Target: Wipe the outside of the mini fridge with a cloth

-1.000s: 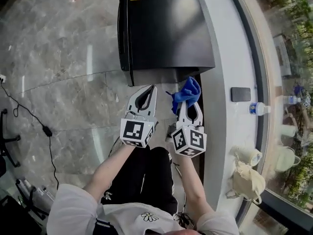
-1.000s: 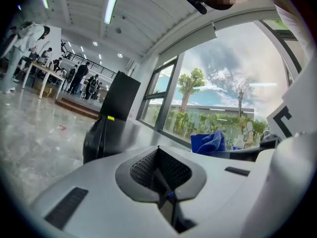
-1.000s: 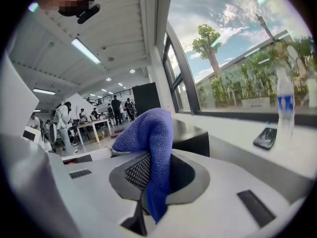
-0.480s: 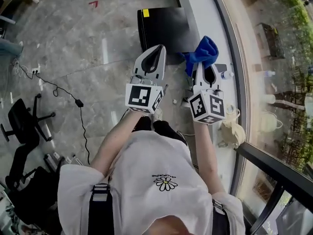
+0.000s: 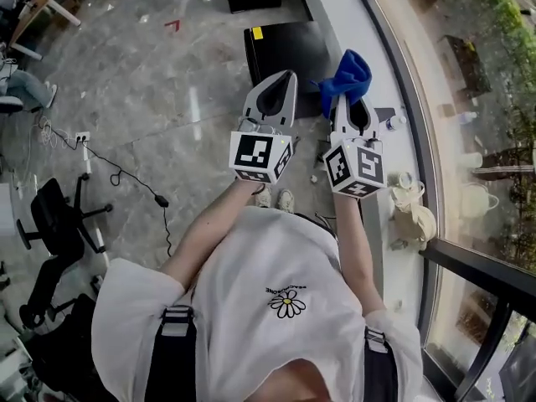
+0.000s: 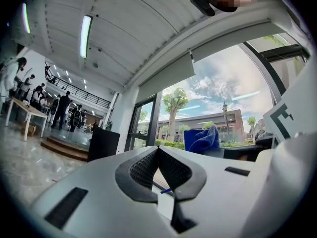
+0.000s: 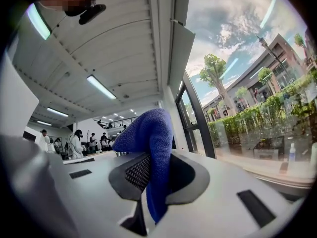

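Stands on a grey marble floor [image 5: 151, 115] with both grippers up in front of the chest. Grips a blue cloth [image 5: 347, 78] in the right gripper [image 5: 352, 103]: jaws clenched on a fold of it, most of the cloth bunched above and past the tips, a short tail hanging down between the pads. Carries the left gripper [image 5: 287, 78] just beside the right one, jaws pressed together at the tips and holding nothing.

Faces a black mini fridge [image 5: 285, 48] that sits on the floor ahead, close against a white ledge [image 5: 335, 15] under the windows, with a yellow sticker [image 5: 258, 33] near the far left corner of its top. Covers the fridge's right edge with the cloth in the head view, and its near edge with the left gripper's tip. Appears to hold both clear above the fridge rather than touching it. Points both gripper views out level, toward window glass, trees and ceiling lights.
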`<state>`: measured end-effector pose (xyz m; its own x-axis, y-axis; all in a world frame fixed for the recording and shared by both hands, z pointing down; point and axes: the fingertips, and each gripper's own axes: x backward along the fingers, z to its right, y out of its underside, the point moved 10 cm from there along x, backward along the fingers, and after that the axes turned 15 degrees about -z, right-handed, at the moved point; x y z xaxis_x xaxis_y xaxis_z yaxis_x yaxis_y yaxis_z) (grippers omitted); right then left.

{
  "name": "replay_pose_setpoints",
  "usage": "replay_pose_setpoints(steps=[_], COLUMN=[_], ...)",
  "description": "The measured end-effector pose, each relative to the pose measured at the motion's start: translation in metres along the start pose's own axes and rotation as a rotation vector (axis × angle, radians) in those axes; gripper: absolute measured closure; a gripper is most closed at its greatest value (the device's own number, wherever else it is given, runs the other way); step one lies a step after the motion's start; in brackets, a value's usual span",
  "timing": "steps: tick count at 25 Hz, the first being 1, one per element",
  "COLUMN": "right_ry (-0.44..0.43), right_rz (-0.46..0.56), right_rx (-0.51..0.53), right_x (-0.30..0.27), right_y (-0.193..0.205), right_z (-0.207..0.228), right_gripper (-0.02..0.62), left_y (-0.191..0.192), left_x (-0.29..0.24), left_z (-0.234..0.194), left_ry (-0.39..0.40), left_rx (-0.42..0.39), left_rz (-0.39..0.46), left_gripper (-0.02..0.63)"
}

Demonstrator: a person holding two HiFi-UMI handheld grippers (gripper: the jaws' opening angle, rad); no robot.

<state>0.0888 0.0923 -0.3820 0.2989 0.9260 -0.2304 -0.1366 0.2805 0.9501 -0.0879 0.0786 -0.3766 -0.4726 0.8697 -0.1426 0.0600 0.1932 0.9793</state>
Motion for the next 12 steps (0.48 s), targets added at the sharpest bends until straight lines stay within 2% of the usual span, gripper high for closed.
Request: replay_pose_setpoints(steps=[12], right_ry=[-0.05], right_rz=[-0.058], right_rx=[0.09], right_x=[0.007], right_y=[0.012], right_z=[-0.015], right_gripper=[0.515], left_y=[-0.002], left_x=[0.005], left_z=[-0.004], left_ry=[-0.029], left_rx=[-0.023], left_rz=[0.023], left_gripper=[0.601])
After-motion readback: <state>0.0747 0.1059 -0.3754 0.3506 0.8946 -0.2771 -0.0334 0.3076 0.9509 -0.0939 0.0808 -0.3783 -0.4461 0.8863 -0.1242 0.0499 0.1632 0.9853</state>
